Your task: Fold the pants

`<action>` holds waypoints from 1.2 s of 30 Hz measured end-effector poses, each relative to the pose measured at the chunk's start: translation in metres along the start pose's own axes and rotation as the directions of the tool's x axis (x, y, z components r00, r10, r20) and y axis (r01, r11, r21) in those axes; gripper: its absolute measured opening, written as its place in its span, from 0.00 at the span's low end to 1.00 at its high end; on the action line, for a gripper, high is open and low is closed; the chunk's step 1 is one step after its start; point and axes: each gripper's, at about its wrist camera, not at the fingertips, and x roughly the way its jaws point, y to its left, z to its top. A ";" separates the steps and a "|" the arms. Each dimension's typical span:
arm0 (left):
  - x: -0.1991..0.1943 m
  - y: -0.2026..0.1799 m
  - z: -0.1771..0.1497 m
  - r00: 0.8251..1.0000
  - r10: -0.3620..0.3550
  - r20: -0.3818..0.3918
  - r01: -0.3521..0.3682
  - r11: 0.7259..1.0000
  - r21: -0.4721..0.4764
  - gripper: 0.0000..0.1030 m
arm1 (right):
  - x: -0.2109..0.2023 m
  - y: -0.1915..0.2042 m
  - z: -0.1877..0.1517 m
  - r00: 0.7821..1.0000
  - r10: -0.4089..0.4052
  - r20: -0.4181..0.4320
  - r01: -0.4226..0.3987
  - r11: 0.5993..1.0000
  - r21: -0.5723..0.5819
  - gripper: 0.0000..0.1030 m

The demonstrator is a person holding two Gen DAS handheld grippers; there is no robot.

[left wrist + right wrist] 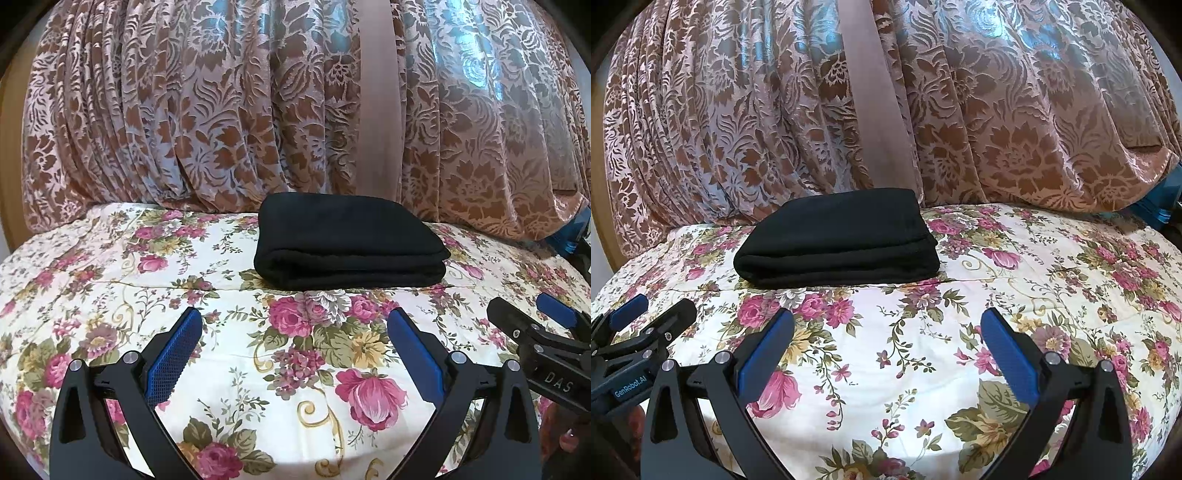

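Sitting folded near the curtain [207, 110] on the bed [110, 266], the black pants [347, 240] look soft, light, floppy w/ stacked layers. Both tools gape, holding nothing: left tool [295, 325], right tool [886, 325]. Best pinched at the thick near fold, imo.

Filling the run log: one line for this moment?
black fabric pants: folded, on floral bedsheet | left tool: open, empty | right tool: open, empty

Soft daylight glows bluish through the curtain [229, 110]; sharp centre, fisheye-bent dark corners.
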 end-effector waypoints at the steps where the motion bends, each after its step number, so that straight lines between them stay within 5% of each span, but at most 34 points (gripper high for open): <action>1: 0.000 0.000 0.000 1.000 -0.001 -0.002 0.001 1.000 -0.003 0.97 | 0.000 0.000 0.000 1.000 -0.001 0.000 0.001 1.000 0.002 0.98; 36: 0.000 0.002 -0.001 1.000 -0.009 -0.020 0.009 1.000 -0.014 0.96 | 0.007 0.000 -0.003 0.999 0.017 -0.028 -0.017 1.000 0.002 0.98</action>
